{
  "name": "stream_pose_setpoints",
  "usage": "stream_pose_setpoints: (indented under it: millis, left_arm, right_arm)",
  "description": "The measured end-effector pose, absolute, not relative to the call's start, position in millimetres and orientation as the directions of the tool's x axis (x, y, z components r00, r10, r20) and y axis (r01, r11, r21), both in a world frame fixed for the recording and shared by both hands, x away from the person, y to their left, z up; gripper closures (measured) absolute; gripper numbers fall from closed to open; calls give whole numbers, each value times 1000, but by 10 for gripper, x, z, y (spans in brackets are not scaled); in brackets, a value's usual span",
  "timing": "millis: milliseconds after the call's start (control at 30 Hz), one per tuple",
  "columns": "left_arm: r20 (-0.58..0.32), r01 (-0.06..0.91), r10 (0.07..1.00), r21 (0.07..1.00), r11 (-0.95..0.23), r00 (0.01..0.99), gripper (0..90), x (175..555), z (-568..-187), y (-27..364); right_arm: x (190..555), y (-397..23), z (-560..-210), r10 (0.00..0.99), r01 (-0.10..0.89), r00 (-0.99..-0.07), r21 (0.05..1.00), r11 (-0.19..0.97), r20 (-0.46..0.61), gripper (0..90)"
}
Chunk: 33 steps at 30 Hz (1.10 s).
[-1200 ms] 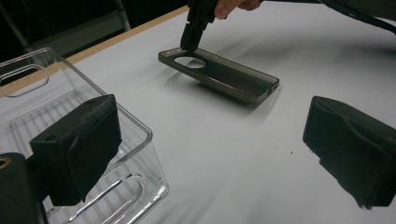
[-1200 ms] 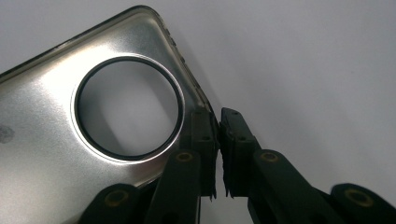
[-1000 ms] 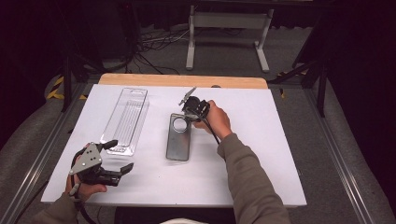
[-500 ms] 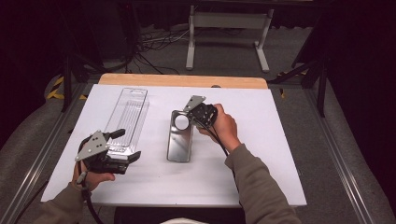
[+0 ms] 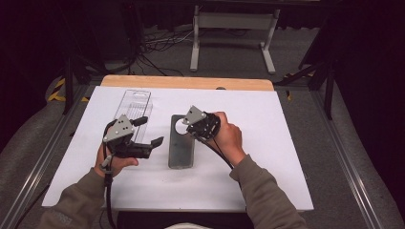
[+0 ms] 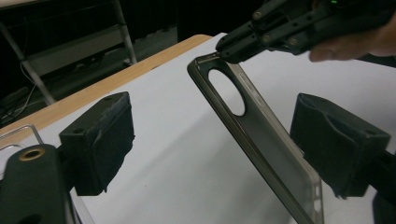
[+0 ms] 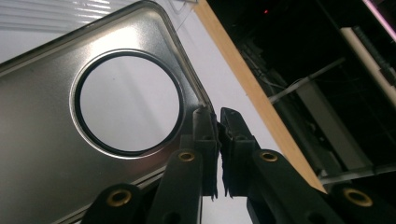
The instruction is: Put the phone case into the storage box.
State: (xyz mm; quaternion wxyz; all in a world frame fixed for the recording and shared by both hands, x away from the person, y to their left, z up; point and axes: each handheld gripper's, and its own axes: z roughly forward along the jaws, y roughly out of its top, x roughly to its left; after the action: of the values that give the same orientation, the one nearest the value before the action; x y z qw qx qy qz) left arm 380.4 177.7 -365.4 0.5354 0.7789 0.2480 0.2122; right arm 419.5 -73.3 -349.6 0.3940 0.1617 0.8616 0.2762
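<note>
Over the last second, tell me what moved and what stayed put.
The left gripper, open, moved from the table's near left corner forward and right, toward the phone case. The right gripper stayed pinched on the case's top edge beside the round camera hole, tilting a little. The case looks lifted at that end now. The clear plastic tray and the white table did not move.

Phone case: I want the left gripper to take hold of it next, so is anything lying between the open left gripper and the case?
Nothing visible does. The left gripper is open beside the phone case, with bare white table between them. The clear tray lies on its far side. The right gripper is shut on the case's top corner.
</note>
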Motion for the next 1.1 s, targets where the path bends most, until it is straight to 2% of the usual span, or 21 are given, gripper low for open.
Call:
stream_pose_setpoints:
  millis: [433,733,1000,1033,1100]
  left_arm:
    - [36,198,639,936,-291,769,260,4041,-3620,1538]
    - [-2,219,619,936,-274,785,453,4114,-3614,1530]
    - [12,203,592,934,-295,806,616,4124,-3565,1543]
    - [12,203,592,934,-295,806,664,4124,-3565,1543]
    - [10,207,591,932,-298,806,688,4123,-3557,1531]
  right_arm:
    - [3951,-659,-3508,476,-31,-556,589,807,-681,861]
    - [3804,-622,-3537,456,-112,-452,556,824,-767,859]
    - [3719,-593,-3543,427,-176,-371,514,840,-825,856]
    - [3719,-593,-3543,427,-176,-371,514,840,-825,856]
    - [3702,-581,-3553,423,-181,-352,504,844,-835,854]
